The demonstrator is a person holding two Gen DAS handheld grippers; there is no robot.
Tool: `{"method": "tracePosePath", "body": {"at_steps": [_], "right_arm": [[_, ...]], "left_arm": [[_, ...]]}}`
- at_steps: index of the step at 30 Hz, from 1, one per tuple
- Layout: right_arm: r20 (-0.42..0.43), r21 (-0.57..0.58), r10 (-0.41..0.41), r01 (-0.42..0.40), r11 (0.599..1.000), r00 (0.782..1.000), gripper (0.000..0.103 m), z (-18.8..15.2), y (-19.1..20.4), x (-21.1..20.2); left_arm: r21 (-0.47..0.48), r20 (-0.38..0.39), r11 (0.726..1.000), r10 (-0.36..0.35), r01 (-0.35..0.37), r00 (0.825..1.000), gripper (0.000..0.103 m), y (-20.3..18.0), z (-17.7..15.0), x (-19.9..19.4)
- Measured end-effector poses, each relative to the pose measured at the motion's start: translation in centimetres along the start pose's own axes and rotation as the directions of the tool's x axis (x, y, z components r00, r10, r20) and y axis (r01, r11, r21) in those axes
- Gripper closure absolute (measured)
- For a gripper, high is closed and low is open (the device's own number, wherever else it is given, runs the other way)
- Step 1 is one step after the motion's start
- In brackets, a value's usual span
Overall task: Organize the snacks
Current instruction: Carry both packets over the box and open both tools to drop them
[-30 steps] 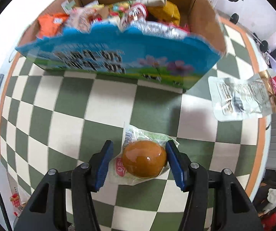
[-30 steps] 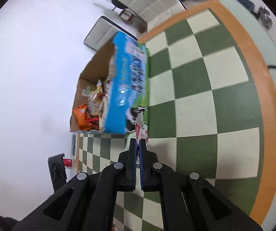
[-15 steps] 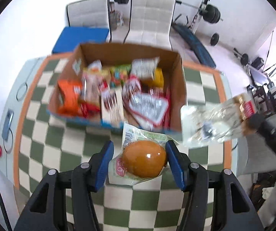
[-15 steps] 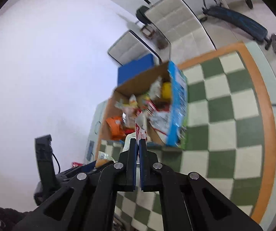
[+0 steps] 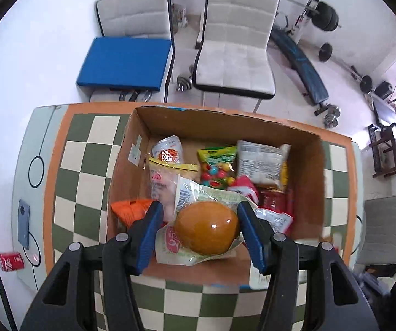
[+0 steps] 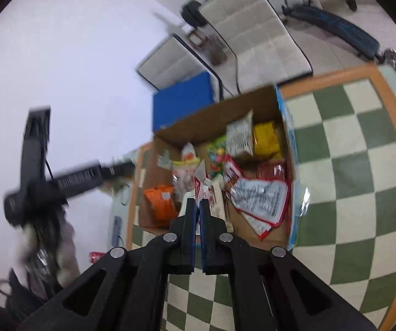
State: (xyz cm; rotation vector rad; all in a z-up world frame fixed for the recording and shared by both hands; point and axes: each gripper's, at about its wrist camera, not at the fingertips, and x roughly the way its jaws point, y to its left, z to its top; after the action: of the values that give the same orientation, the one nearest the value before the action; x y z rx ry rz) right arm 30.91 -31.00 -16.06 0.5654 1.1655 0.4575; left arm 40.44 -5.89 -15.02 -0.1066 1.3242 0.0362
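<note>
One box (image 5: 311,193), two held packets (image 5: 206,227)

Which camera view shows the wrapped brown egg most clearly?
The left wrist view. There the wrapped brown egg sits sharp and central between the fingers of the left gripper, above the cardboard box. In the right wrist view I cannot make out the egg; the picture is blurred.
</note>
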Motion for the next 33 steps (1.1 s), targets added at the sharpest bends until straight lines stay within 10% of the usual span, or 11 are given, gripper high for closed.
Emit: {"method": "tracePosePath", "body": {"at_steps": [14,16,18,19,33], "right_arm": [[-0.135,0.086,-0.158,0.171,0.982,0.978,0.099,0.2,-1.9,7.9],[-0.176,0.096,-0.179,0.198,0.975,0.968,0.091,0.4,-2.2,8.7],[-0.172,0.114,-0.203,0.225,0.968,0.964,0.027,0.7,-2.3,8.9],[-0.169,0.113,-0.209,0.230,0.967,0.963,0.014,0.8,-2.3,8.9],[-0.104,-0.038,-0.416,0.415,0.909,0.903,0.012,1.8,1.1,8.9]], "left_arm": [[0.092,-0.124,0.996,0.023,-0.012,0.992,0.048,-0.6,4.8,7.3],[0.106,-0.142,0.993,0.057,-0.042,0.988,0.044,-0.6,5.5,8.1],[0.102,-0.130,0.993,0.075,-0.062,0.989,0.030,-0.4,6.0,8.4],[0.098,-0.129,0.993,0.074,-0.062,0.989,0.021,-0.3,6.2,8.5],[0.074,-0.099,0.997,0.025,-0.018,0.995,0.019,0.9,3.7,7.3]]}}
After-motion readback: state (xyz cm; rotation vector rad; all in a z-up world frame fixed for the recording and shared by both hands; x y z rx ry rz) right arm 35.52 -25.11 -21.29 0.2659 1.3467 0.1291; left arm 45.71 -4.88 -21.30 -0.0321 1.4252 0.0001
